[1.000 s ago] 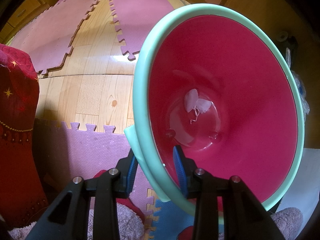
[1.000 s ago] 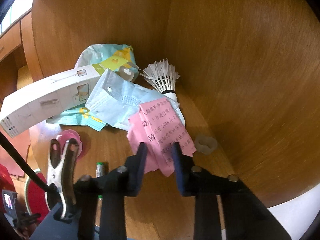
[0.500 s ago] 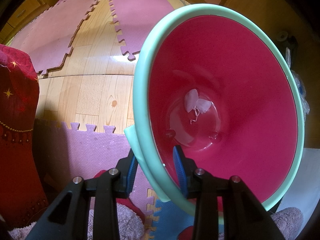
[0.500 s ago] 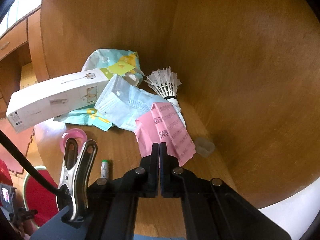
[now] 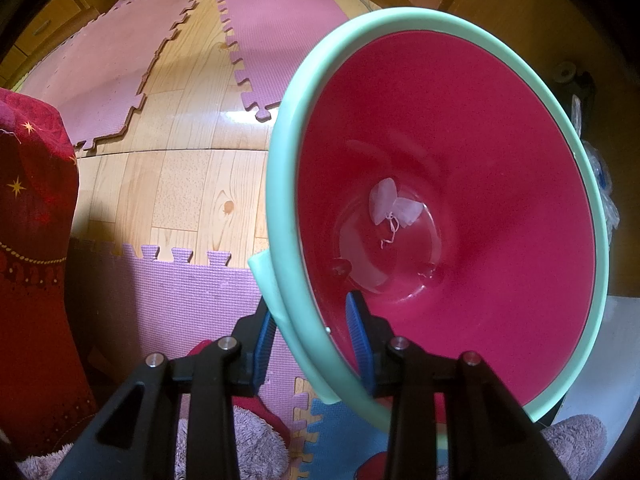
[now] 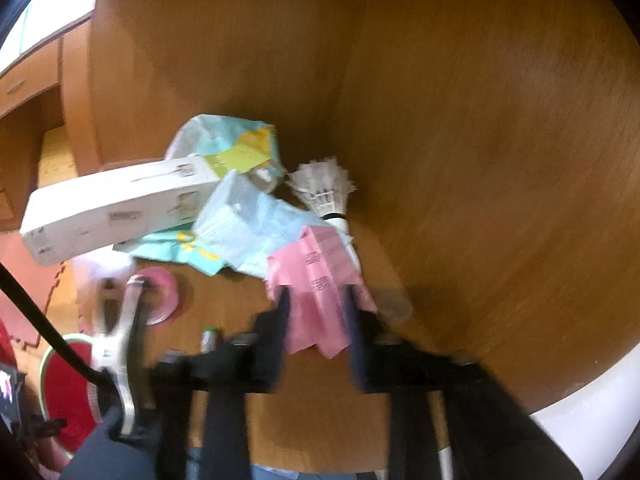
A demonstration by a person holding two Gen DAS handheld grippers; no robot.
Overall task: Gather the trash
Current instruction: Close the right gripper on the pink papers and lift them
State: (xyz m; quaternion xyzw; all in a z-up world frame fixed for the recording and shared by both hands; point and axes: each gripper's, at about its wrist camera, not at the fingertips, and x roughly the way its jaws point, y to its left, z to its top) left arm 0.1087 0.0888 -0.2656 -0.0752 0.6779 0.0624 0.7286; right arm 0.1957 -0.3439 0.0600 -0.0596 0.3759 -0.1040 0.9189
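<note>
- The pink paper slip (image 6: 320, 276) lies on the wooden shelf (image 6: 304, 420) at the near edge of a litter heap; its lower part sits between the fingers of the right gripper (image 6: 316, 320), whose jaws stand wide apart, one on either side of the slip. The view is blurred, so I cannot tell whether either finger touches the paper.
- Behind the slip, at about 11 o'clock, lie a pale blue face mask (image 6: 248, 224), a white carton (image 6: 112, 204) and a teal wrapper (image 6: 224, 140); a shuttlecock (image 6: 326, 190) stands at 12 o'clock.
- The step in hand looks like picking the slip. The next move calls for closing on it and lifting clear without dragging the mask.
- The red bin (image 5: 460, 200) with a mint rim is the destination. The left gripper (image 5: 312, 332) is clamped on its rim at 7 o'clock, one finger inside, one outside, tilting the mouth towards the camera.
- A scrap of white tissue (image 5: 390, 206) lies at the bin's bottom.
</note>
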